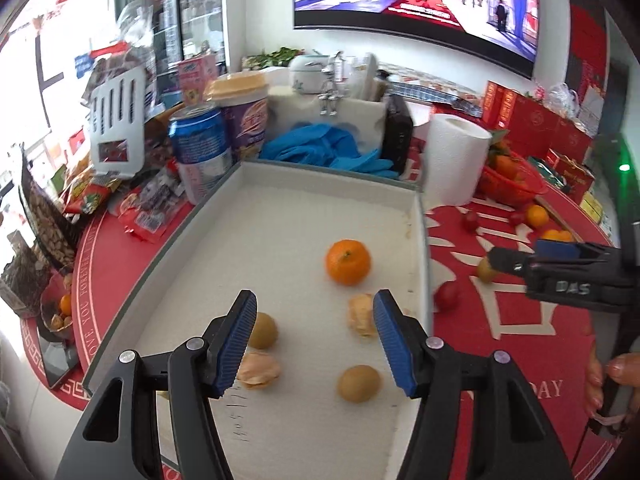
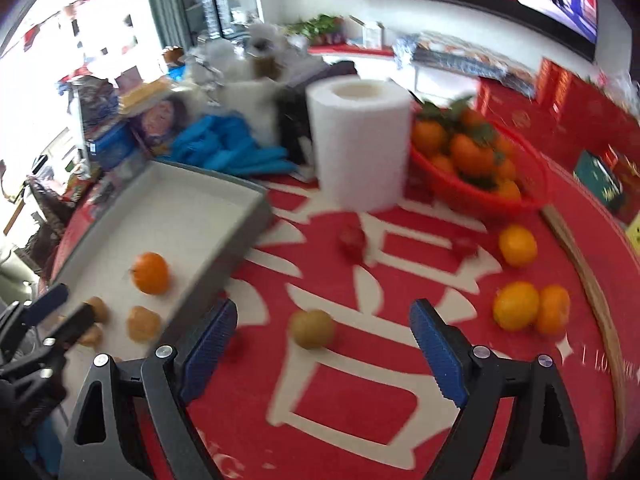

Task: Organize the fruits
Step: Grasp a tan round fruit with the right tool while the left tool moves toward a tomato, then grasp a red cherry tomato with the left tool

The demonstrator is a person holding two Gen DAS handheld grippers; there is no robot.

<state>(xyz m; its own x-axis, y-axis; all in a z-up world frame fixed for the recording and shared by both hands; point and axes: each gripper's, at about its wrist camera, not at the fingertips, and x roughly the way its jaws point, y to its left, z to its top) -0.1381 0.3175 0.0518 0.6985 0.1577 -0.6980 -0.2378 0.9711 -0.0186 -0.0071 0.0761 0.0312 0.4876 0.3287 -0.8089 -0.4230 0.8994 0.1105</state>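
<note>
Through the left wrist camera I see my left gripper with its fingers apart and empty over the tray. In the tray lie a tangerine, two brown round fruits and two pale papery ones. My right gripper reaches in from the right edge over the red table.

Through the right wrist camera, which is blurred, my right gripper has its fingers spread wide and empty above the table. A brown fruit lies between them, untouched. Three tangerines sit to the right, near a red basket of more.
</note>
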